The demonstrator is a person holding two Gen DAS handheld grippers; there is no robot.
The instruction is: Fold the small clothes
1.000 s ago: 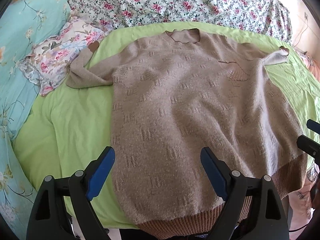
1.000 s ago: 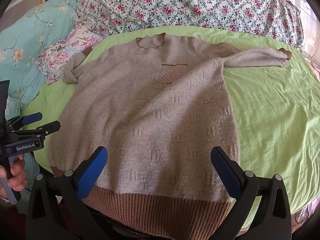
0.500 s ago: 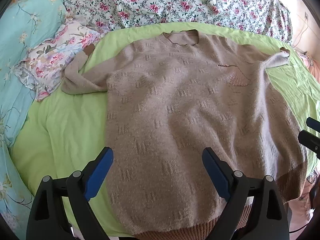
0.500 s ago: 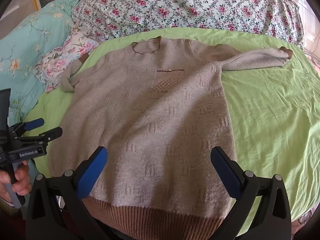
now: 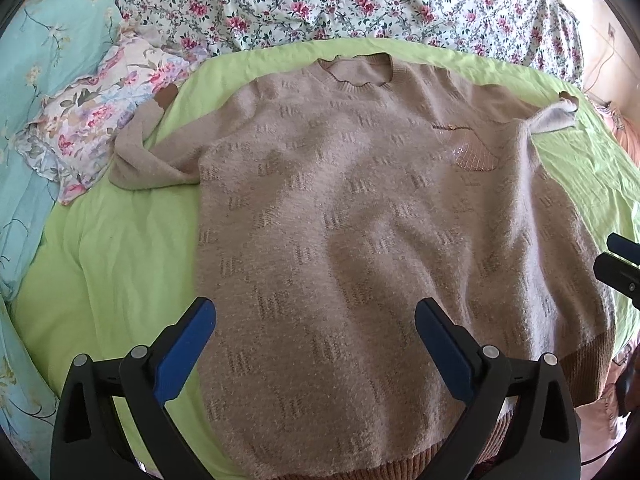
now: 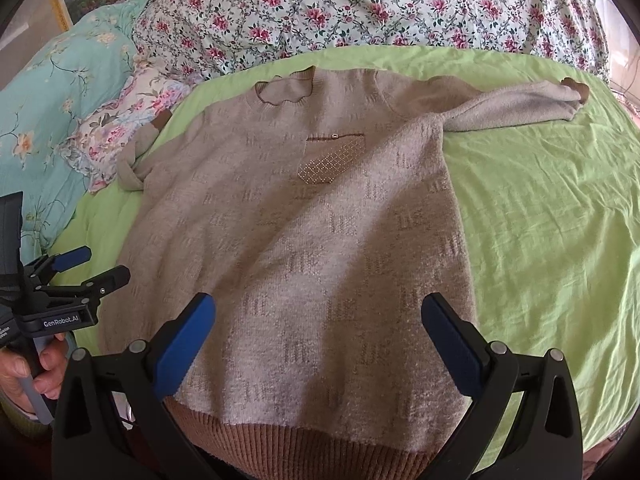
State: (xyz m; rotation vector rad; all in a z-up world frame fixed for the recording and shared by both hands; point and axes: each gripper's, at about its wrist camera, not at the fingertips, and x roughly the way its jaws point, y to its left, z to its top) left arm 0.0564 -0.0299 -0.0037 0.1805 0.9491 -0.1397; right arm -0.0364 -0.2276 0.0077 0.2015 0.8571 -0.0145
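Observation:
A beige knitted sweater lies flat, front up, on the green sheet, neck at the far end and brown ribbed hem nearest me. It also shows in the right wrist view, with a beaded chest pocket. Its left sleeve is bent back on itself; its right sleeve stretches out to the right. My left gripper is open and empty above the lower body of the sweater. My right gripper is open and empty above the hem.
A floral quilt lies bunched along the far side. A teal floral blanket and a small floral pillow lie at the left. The left gripper shows from the side in the right wrist view.
Both grippers have moved forward over the sweater, so less of the brown hem shows. The sweater itself has not moved.

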